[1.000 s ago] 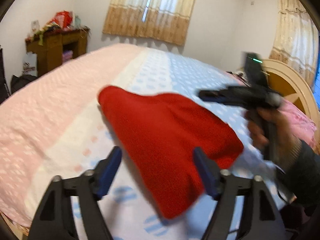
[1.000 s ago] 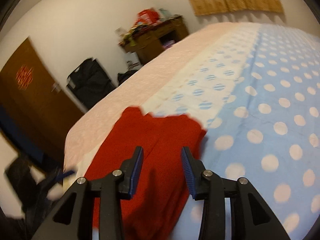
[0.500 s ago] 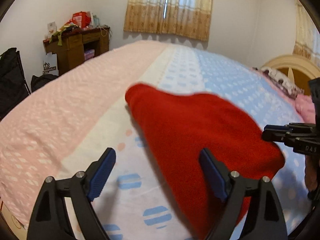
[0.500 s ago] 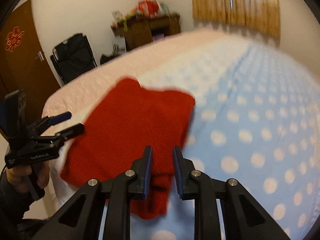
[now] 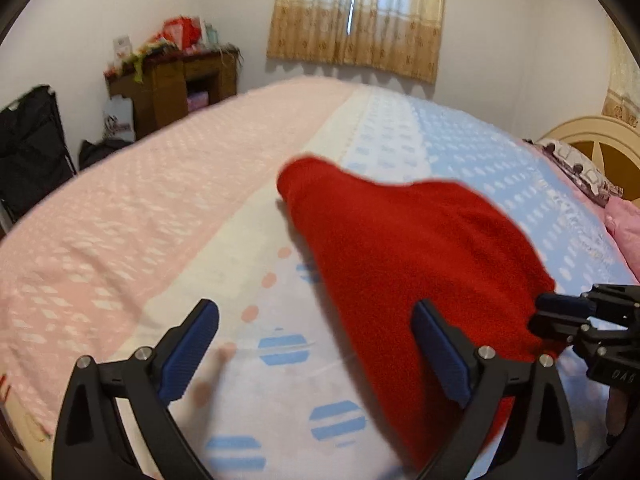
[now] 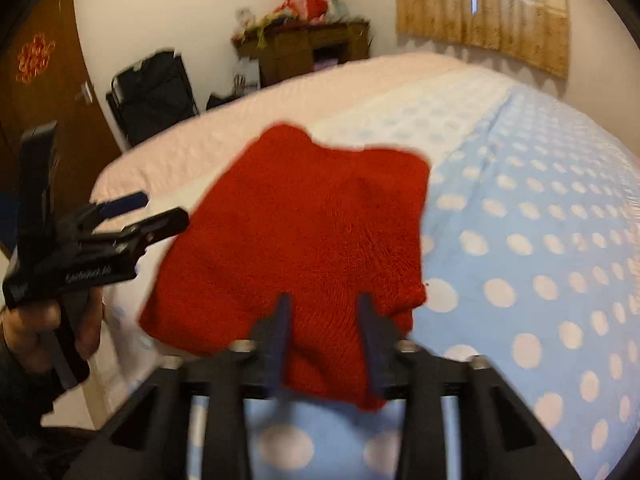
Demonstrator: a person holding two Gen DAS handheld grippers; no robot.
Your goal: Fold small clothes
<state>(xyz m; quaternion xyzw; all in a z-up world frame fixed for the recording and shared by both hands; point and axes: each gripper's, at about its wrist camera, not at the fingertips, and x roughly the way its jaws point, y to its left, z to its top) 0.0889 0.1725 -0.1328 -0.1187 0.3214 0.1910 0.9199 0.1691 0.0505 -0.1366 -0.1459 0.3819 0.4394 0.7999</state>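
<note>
Both grippers, left (image 5: 316, 354) and right (image 6: 324, 340), gape empty; careless snatching risks unfolding the folded red knitted garment (image 6: 304, 240).

Around you sit a bed (image 5: 168, 216) in pink and dotted blue, a cluttered wooden desk (image 5: 180, 80), curtains (image 5: 356, 16), a black chair (image 6: 154, 88), a brown door (image 6: 40, 80) and pillows (image 5: 580, 168).

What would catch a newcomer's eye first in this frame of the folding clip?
The red garment stands out at once, lying folded on the bed where the pink half of the cover meets the blue spotted half. The left gripper hangs open over the cover beside the garment's edge, and the right gripper is open just above its near edge. Behind, a cluttered wooden cabinet stands against the far wall.
</note>
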